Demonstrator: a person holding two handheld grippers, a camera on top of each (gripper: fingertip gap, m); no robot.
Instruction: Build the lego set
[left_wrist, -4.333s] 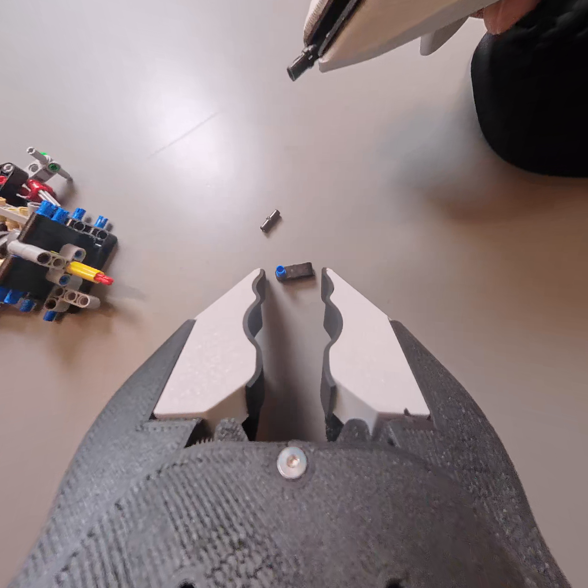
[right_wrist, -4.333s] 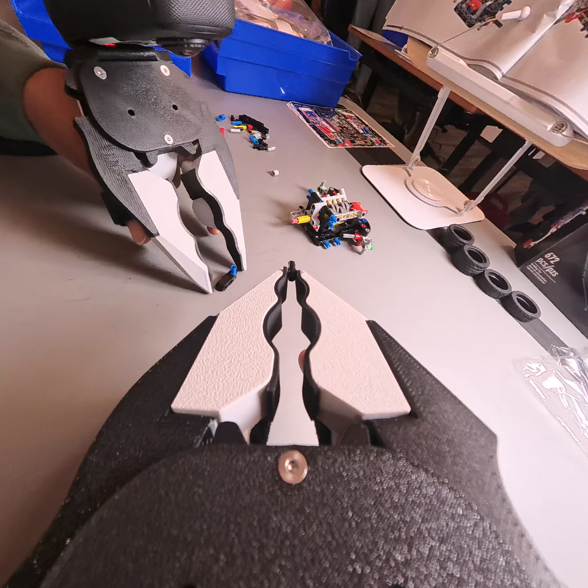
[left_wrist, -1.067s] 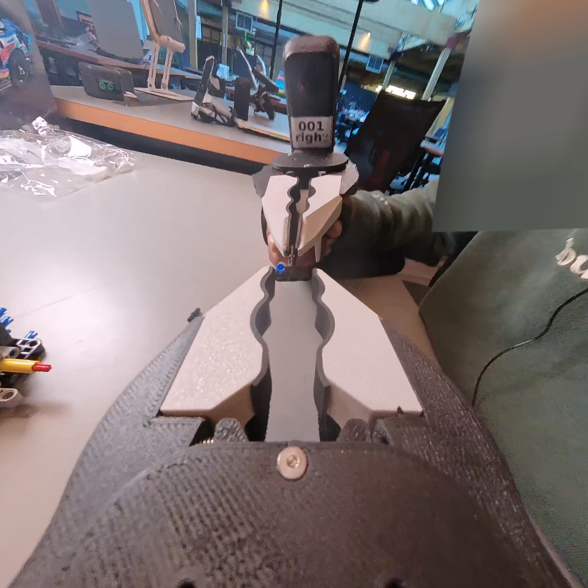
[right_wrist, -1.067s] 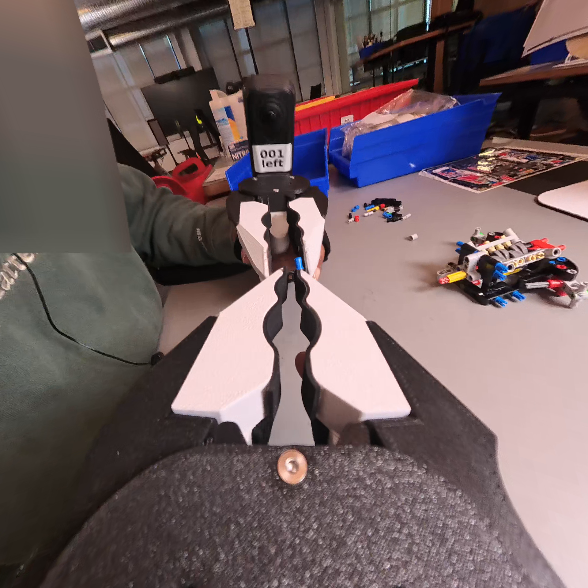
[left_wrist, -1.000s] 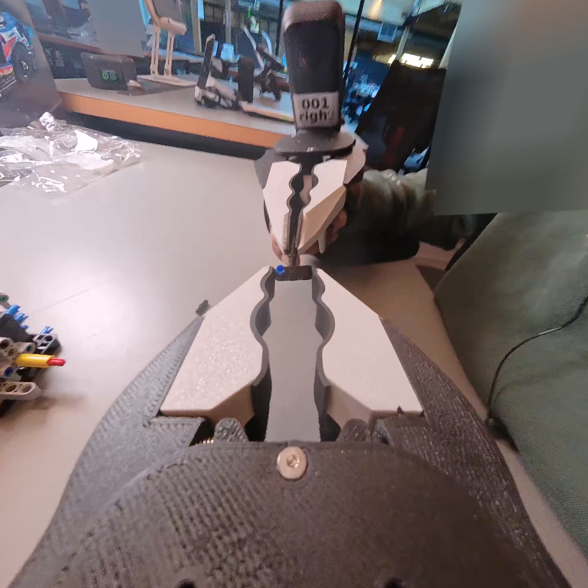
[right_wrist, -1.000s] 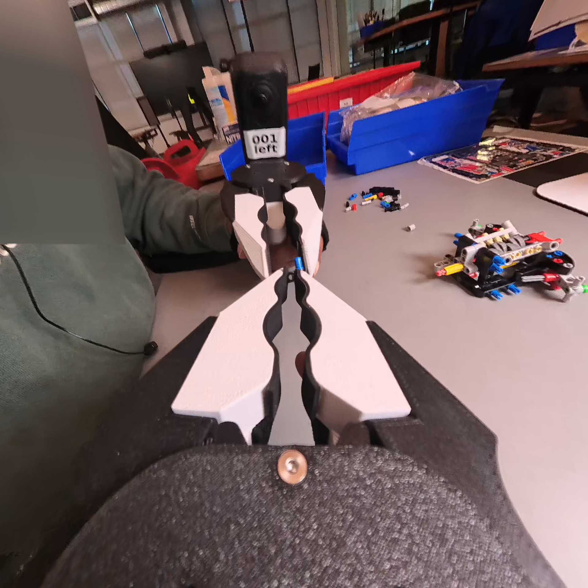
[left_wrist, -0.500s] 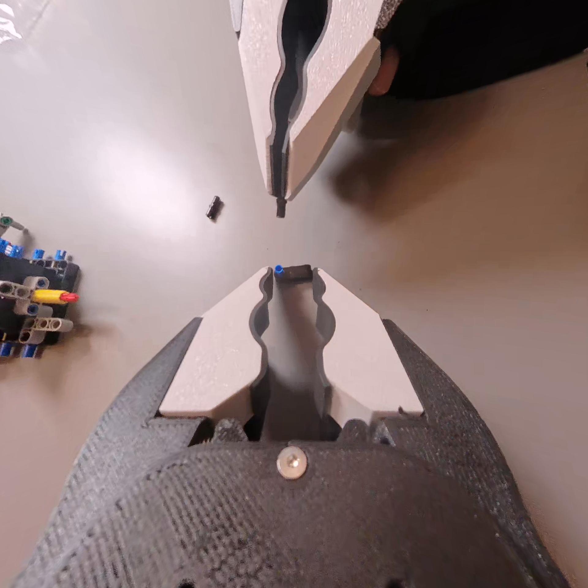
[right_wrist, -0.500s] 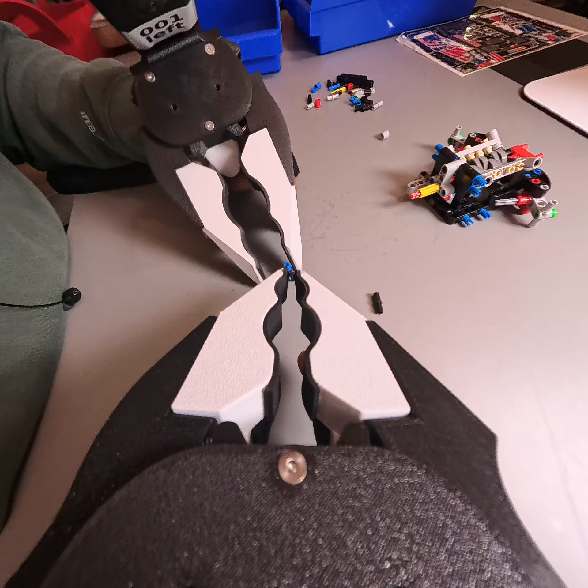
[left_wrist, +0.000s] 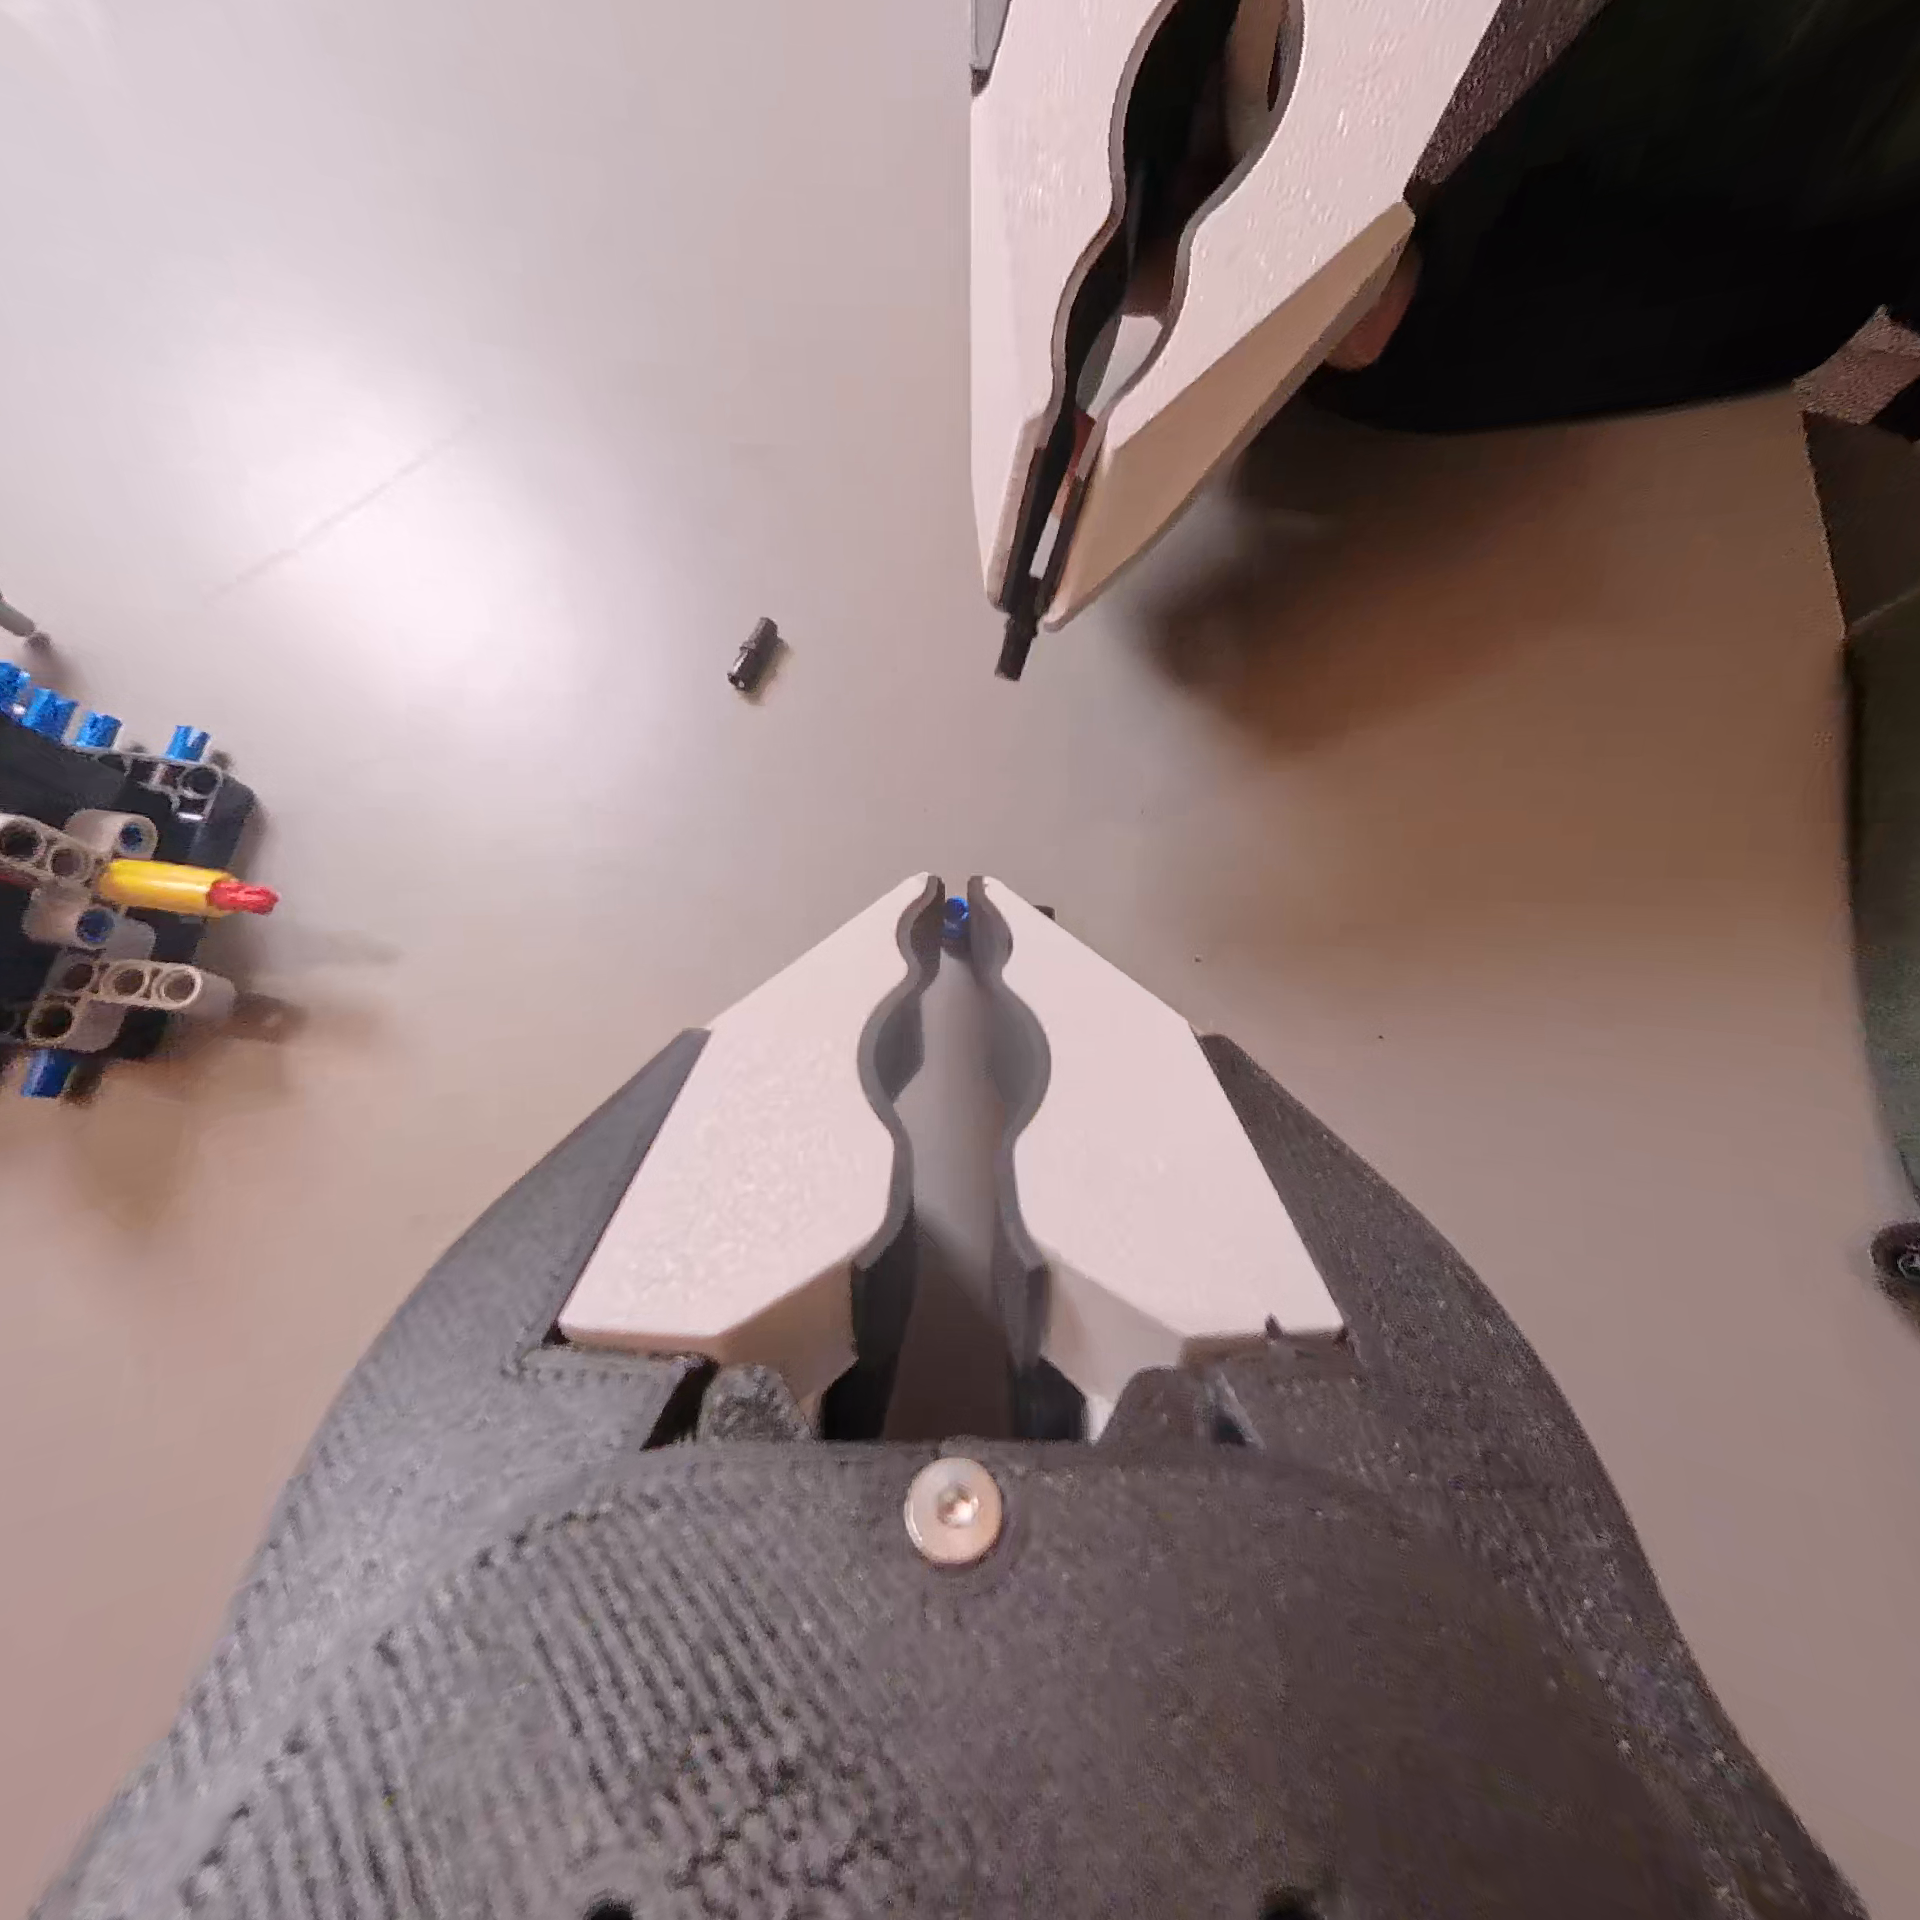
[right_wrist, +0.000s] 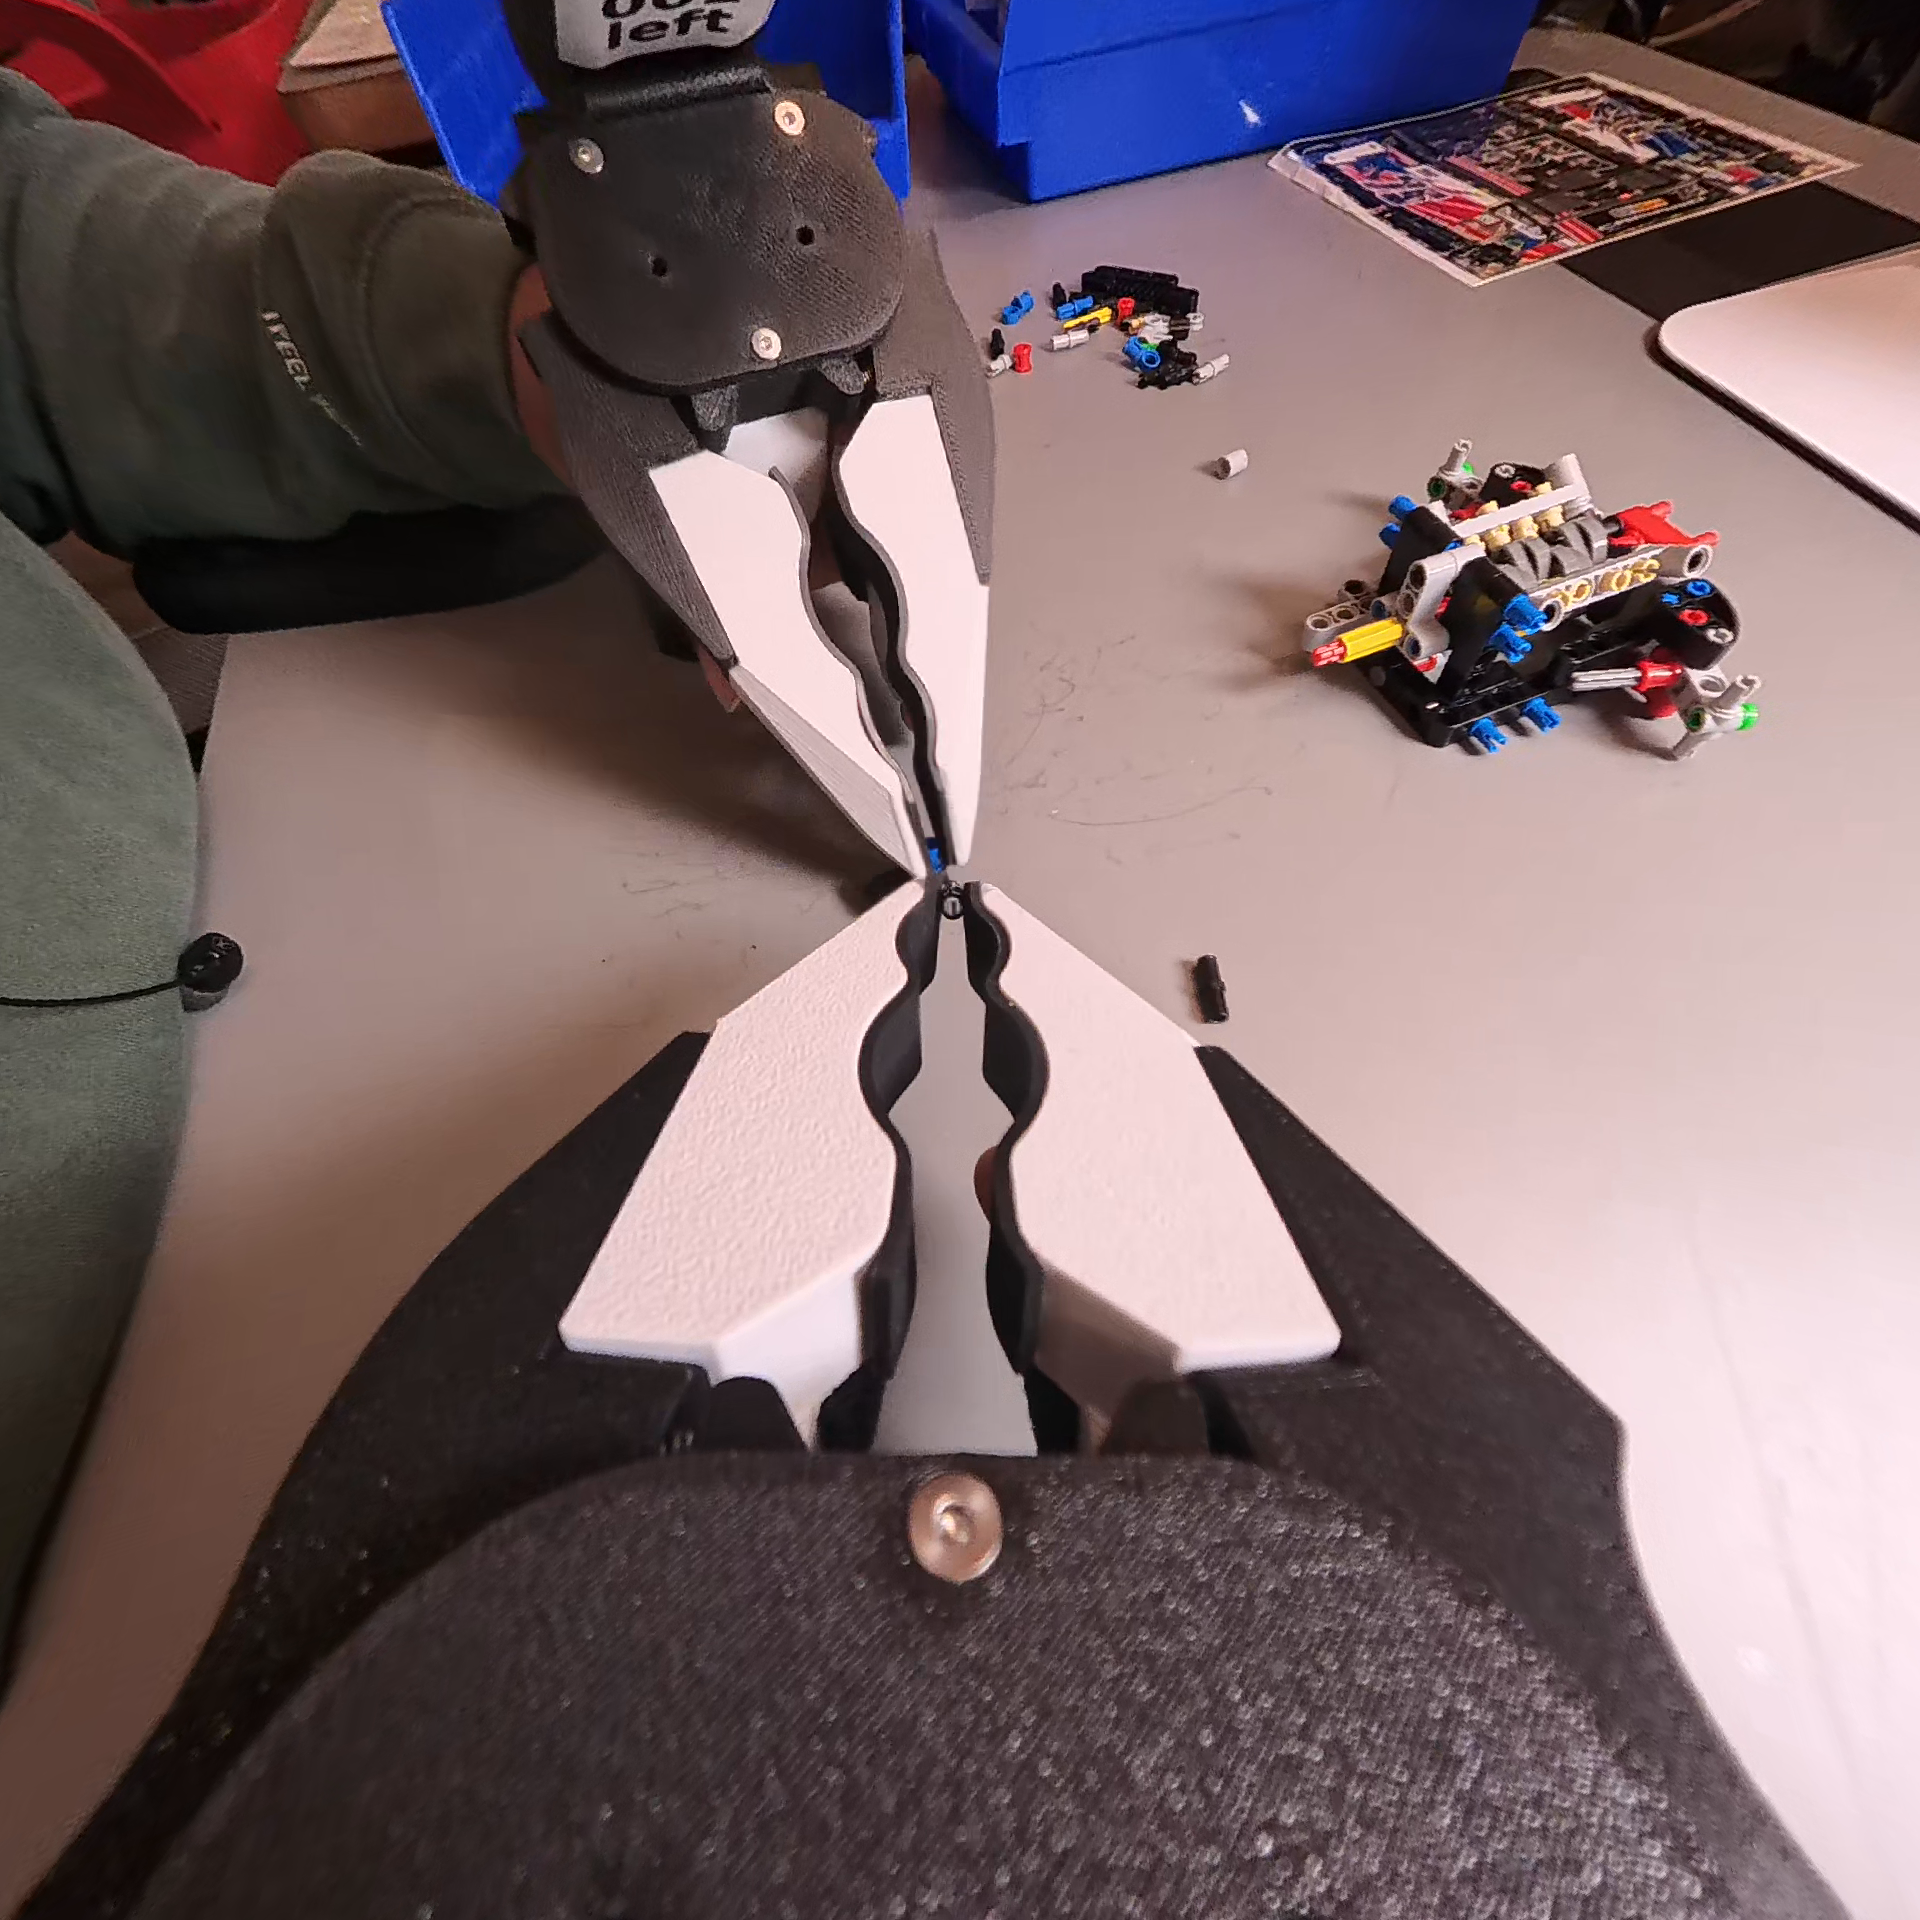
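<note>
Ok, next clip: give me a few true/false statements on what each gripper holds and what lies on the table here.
1. The right gripper is shut on a small black pin. True.
2. The left gripper is wide open and empty. False: its jaws are nearly closed on a piece with a blue pin.
3. A loose black pin lies on the table, apart from both grippers. True.
4. The partly built lego model is held in the right gripper. False: it sits on the table, off to the side.
5. Blue bins stand at the far edge of the table. True.
</note>
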